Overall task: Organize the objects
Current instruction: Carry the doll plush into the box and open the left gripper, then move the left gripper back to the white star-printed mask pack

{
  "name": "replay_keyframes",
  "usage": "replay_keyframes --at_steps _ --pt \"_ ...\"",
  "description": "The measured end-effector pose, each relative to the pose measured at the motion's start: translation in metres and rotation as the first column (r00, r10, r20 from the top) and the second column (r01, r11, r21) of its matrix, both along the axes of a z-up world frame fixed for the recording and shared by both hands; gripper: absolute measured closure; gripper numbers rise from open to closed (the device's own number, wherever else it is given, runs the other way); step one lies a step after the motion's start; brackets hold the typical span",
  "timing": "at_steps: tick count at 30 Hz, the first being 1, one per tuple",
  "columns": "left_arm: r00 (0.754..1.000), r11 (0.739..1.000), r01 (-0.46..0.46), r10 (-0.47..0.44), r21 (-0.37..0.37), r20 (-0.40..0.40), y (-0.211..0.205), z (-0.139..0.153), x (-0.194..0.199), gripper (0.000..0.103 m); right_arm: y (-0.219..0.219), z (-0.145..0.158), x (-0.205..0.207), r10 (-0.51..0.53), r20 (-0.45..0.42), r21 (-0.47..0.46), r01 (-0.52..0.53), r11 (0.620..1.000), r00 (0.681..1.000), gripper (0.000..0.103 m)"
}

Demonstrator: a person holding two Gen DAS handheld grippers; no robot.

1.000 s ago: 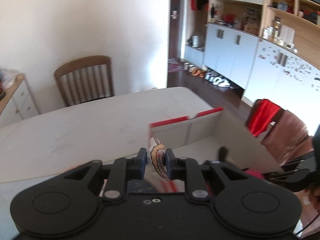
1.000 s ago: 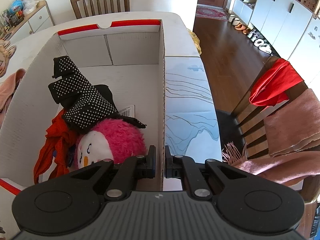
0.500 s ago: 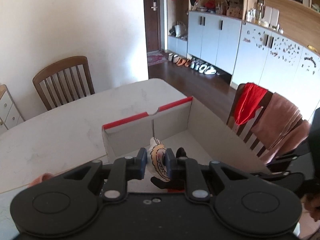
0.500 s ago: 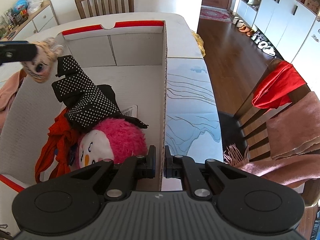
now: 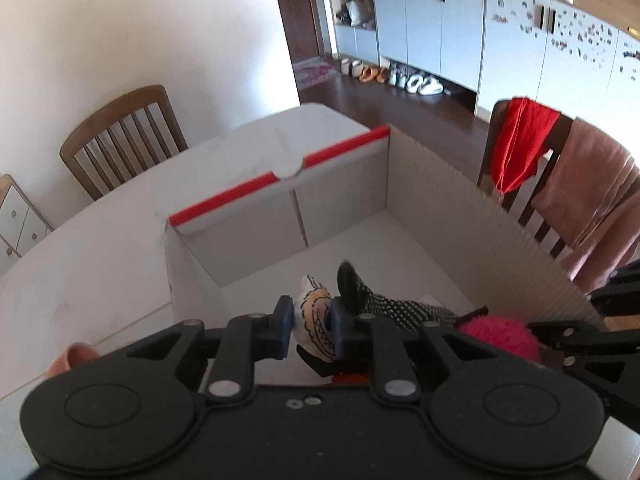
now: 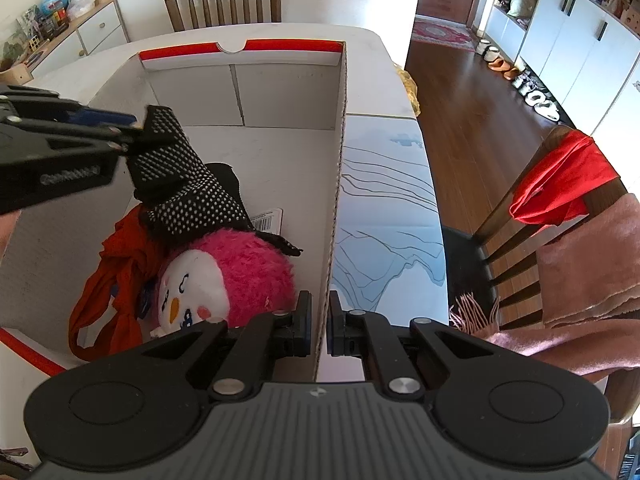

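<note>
A white cardboard box (image 5: 460, 216) with a red rim stands open on the table. My left gripper (image 5: 311, 320) is shut on a small tiger plush toy (image 5: 314, 322) and holds it over the box's near left part. In the right wrist view the left gripper (image 6: 120, 132) reaches in from the left; the toy is hidden there. The box (image 6: 280, 96) holds a black dotted glove (image 6: 180, 184), a pink plush penguin (image 6: 232, 276) and a red cloth (image 6: 116, 276). My right gripper (image 6: 319, 322) is shut on the box's right wall (image 6: 338, 184).
A wooden chair (image 5: 120, 136) stands at the table's far side. A second chair (image 6: 560, 200) draped with red and pink cloth stands to the right. A pink cloth (image 5: 68, 360) lies on the table left of the box. A blue-lined mat (image 6: 388, 208) lies right of the box.
My left gripper has carried the tiger toy rightward and down, from beside the box to over its inside. My right gripper has stayed clamped on the box wall.
</note>
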State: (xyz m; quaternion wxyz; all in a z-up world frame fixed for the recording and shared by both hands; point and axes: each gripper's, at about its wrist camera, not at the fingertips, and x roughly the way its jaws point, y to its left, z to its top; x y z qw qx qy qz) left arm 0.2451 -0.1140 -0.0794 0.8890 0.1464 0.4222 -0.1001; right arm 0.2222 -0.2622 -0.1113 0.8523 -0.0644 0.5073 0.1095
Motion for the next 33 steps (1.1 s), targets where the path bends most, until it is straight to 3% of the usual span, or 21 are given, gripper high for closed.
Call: replay_keyframes --at_steps 11,14,15,20,24,33 --pt "1.000 1.000 0.008 -0.008 0.017 -0.025 -0.001 -0.007 0.001 0.072 -0.001 0.000 -0.001 0.002 -0.001 0.006 -0.002 1.000 1.000 0.097" --pt "1.000 1.000 0.009 -0.009 0.009 -0.014 0.001 -0.005 -0.002 0.057 -0.001 0.001 -0.001 0.000 -0.002 0.008 0.000 1.000 1.000 0.097" --pt "1.000 1.000 0.009 -0.009 0.007 -0.006 0.001 -0.003 -0.004 0.052 0.000 0.001 -0.001 0.000 -0.002 0.008 0.000 1.000 1.000 0.097" --pt "1.000 1.000 0.014 -0.014 -0.017 0.013 0.005 0.006 -0.011 0.048 -0.001 0.001 -0.001 0.001 -0.002 0.006 -0.001 1.000 1.000 0.097" --pt "0.999 0.999 0.004 -0.003 -0.034 0.034 0.010 0.014 -0.017 0.039 -0.001 0.002 -0.001 0.002 -0.002 0.005 -0.002 1.000 1.000 0.097" --pt "0.997 0.996 -0.029 0.035 -0.080 0.073 0.030 0.037 -0.028 0.029 0.001 0.002 -0.001 0.002 -0.003 -0.008 -0.002 1.000 1.000 0.097"
